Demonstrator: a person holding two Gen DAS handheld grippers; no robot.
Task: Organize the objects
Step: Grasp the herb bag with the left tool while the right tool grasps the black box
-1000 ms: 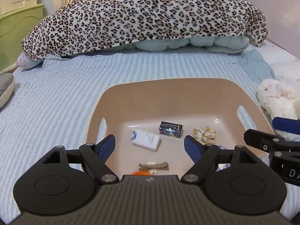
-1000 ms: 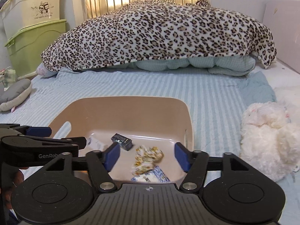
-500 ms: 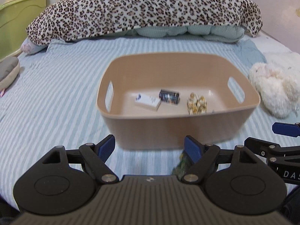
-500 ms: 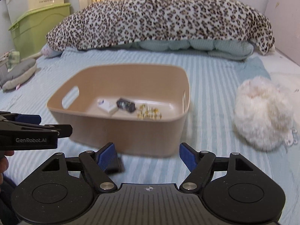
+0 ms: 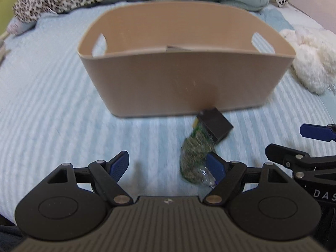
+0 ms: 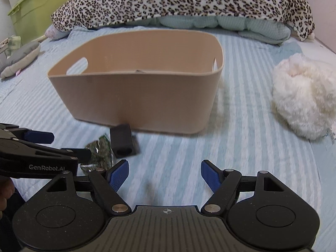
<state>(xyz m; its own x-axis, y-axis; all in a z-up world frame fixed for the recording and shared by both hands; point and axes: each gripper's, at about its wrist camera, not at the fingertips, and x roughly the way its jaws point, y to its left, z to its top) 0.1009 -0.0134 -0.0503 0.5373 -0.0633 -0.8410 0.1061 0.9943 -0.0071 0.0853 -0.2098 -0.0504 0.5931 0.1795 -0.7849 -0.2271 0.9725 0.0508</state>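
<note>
A tan plastic basket (image 5: 184,77) stands on the striped bed; it also shows in the right wrist view (image 6: 138,92). Its contents are hidden behind the near wall. In front of it lie a small black box (image 5: 216,124) and a green speckled packet (image 5: 195,157), also seen in the right wrist view as the box (image 6: 122,143) and the packet (image 6: 98,153). My left gripper (image 5: 168,166) is open and empty, its right finger beside the packet. My right gripper (image 6: 164,174) is open and empty, to the right of both items.
A white plush toy (image 6: 302,98) lies right of the basket. A leopard-print blanket (image 6: 180,2) over a pale quilt fills the back of the bed. A green storage bin (image 6: 40,6) and a grey plush (image 6: 19,58) are at the left.
Both grippers have pulled back and dropped low from above the basket. The basket's inside is now out of sight, and the black box and green packet have come into view.
</note>
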